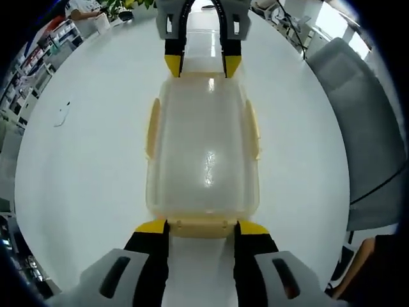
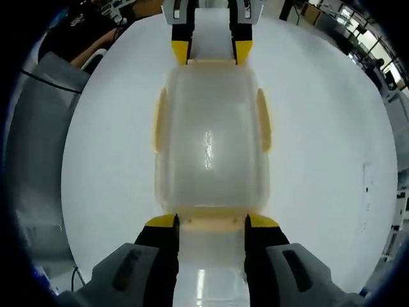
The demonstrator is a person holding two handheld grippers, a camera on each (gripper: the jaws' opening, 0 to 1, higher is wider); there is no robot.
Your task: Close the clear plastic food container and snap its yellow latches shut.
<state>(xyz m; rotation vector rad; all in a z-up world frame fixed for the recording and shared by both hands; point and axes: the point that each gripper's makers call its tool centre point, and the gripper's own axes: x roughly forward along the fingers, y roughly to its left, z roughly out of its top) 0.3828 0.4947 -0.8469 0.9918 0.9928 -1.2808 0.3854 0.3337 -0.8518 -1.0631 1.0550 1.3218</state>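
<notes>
The clear plastic container (image 1: 203,153) lies lengthwise on the white table (image 1: 83,166) with its lid on. Pale yellow latches (image 1: 153,128) run along both long sides, and another sits at the near end (image 1: 201,225). My left gripper (image 1: 202,227) is open, its yellow tips at the corners of that near end, either side of the end latch. My right gripper (image 1: 202,64) stands at the far end. In the right gripper view the container (image 2: 211,141) has side latches (image 2: 264,121). The right gripper (image 2: 212,221) is open at its near end, and the left gripper (image 2: 211,51) faces it.
A grey chair (image 1: 367,134) stands at the table's edge, also seen as a grey chair (image 2: 35,147). A person's arm (image 2: 96,54) rests near the far side. Shelves and plants (image 1: 121,7) lie beyond the table.
</notes>
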